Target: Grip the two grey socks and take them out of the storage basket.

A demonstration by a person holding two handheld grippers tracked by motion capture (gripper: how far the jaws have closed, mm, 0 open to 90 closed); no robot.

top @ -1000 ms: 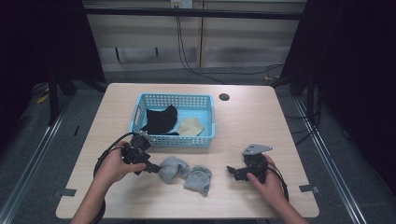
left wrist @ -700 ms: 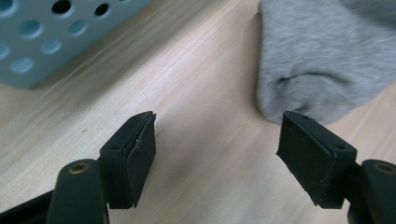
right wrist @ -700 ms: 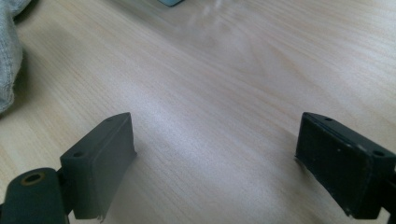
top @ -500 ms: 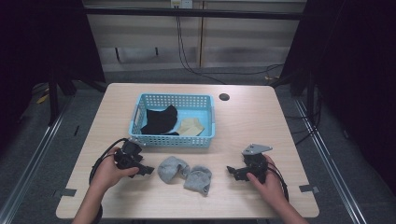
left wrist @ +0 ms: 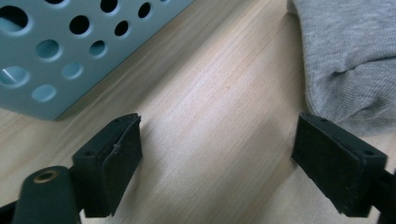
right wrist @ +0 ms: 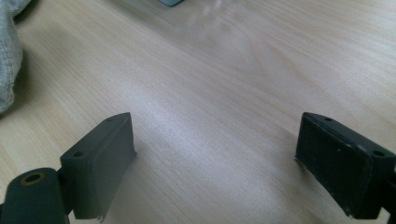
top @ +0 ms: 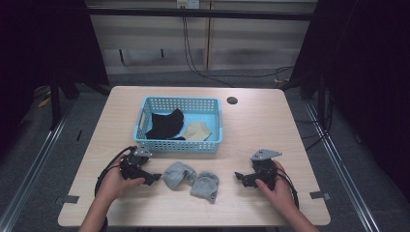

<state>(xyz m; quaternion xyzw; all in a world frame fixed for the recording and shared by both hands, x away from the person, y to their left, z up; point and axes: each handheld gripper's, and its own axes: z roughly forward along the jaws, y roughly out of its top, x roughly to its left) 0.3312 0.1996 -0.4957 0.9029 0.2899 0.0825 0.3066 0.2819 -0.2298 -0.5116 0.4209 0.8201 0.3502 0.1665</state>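
Grey socks (top: pixel 191 178) lie low in the frame's centre between your left gripper (top: pixel 152 177), whose empty jaws have just been opening, and right gripper (top: pixel 240 176), also spread wide.

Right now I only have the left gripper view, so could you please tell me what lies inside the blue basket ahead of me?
Observer: The blue basket holds a black sock and a beige sock.
Operator: Thank you. Is the grey sock I see the only one outside it?
Observer: No, a second grey sock lies right beside it, on the side away from you.
Operator: And where is the right tool, please?
Observer: It sits low over the table beyond that second grey sock, apart from it, with its jaws open and nothing between them.
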